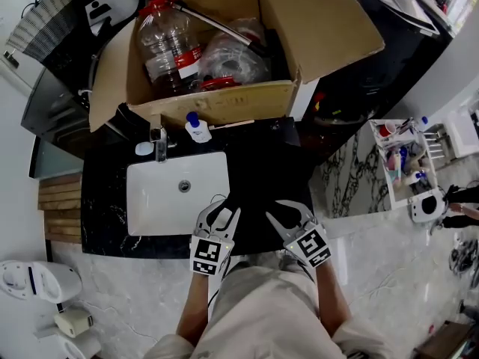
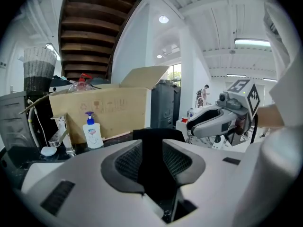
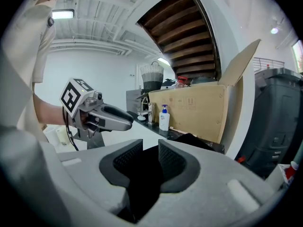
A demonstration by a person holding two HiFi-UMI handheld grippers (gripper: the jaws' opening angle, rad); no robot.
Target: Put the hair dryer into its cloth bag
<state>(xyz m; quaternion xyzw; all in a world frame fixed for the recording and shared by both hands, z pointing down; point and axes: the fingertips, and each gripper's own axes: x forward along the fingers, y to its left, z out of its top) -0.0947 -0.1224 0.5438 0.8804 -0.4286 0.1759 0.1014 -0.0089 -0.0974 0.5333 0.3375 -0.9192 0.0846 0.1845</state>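
Two handheld grippers sit nearest, side by side at the front edge of a black counter (image 1: 277,163). The left gripper (image 1: 223,212) has its jaws nearly together, pinching a fold of the black cloth bag (image 2: 158,135). The right gripper (image 1: 286,212) looks narrowly closed on the same dark cloth. The rest of the bag lies on the counter just beyond them.

No view shows the hair dryer clearly. It may be hidden in the bag or lost against the dark counter.

The bag is probably light, limp and saggy, so it is best pinched at opposite hems of its mouth. The dryer is likely rigid, heavier and smooth, and best taken by its handle.

Farther off are a white sink (image 1: 150,200), a faucet (image 1: 160,144) and a soap bottle (image 1: 197,128). Beyond them a cardboard box (image 1: 224,103) holds a plastic jug (image 1: 168,43).
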